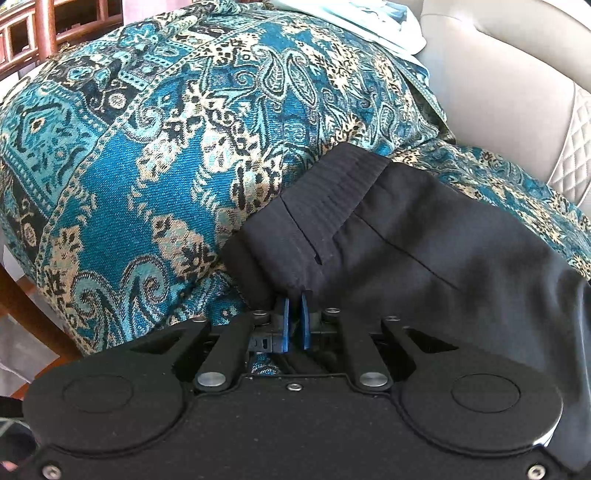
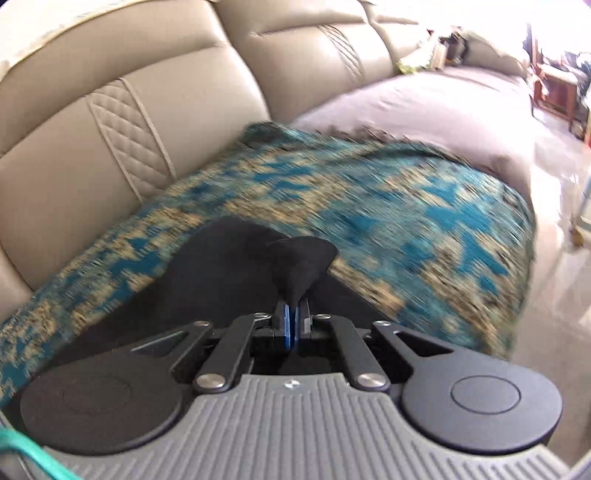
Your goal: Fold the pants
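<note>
Both grippers are clamped on the black pants (image 1: pixel 388 229): left gripper (image 1: pixel 294 295) at lower centre, right gripper (image 2: pixel 294 301) likewise, over the blue throw (image 1: pixel 147 147).

pants (image 1: pixel 406 229): black woven cloth, matt, smooth, fine lint specks, ribbed band at the waist. throw (image 1: pixel 155 155): coarse woven cloth, teal/cream/black pattern, rough visible weave, matt. sofa (image 2: pixel 110 122): beige leather-look, smooth, soft sheen, quilted diamond-stitch panels. left gripper (image 1: pixel 294 295): matt black plastic, slightly grainy body, bright metal screws and pins, blue pads look like smooth plastic or rubber, can't tell which. right gripper (image 2: pixel 291 310): same black links, ribbed grey plastic body. chair (image 1: pixel 48 22): reddish-brown wood, glossy varnish. floor (image 2: pixel 554 206): shiny, reflective.
</note>
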`<state>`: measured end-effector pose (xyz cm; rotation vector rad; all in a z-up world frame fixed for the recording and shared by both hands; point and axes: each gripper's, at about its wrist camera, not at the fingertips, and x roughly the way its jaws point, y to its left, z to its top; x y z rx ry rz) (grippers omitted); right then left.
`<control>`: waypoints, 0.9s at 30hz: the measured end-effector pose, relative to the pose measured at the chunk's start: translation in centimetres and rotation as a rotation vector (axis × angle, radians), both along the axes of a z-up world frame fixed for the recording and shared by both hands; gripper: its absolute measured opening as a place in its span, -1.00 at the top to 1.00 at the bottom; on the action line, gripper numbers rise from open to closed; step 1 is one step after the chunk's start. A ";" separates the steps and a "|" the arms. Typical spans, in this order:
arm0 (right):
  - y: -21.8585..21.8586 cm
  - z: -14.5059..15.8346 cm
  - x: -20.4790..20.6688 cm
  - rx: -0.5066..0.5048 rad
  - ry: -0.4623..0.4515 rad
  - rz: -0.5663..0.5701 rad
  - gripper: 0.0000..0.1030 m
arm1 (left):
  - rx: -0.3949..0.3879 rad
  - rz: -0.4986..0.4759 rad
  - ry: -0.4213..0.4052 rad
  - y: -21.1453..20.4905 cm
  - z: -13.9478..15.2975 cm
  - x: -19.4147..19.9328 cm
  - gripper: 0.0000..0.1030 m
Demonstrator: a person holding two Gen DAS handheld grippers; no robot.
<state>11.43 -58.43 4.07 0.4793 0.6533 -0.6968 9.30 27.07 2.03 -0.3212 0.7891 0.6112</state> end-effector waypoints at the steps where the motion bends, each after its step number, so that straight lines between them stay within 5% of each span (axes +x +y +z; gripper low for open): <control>1: -0.1 -0.2 -0.7 0.010 0.006 -0.009 0.91 | 0.000 -0.001 0.000 0.0 0.0 0.0 0.81; 27: -1.2 -1.9 -5.7 0.113 0.088 -0.096 0.88 | 0.005 -0.067 0.063 0.2 0.8 0.7 0.81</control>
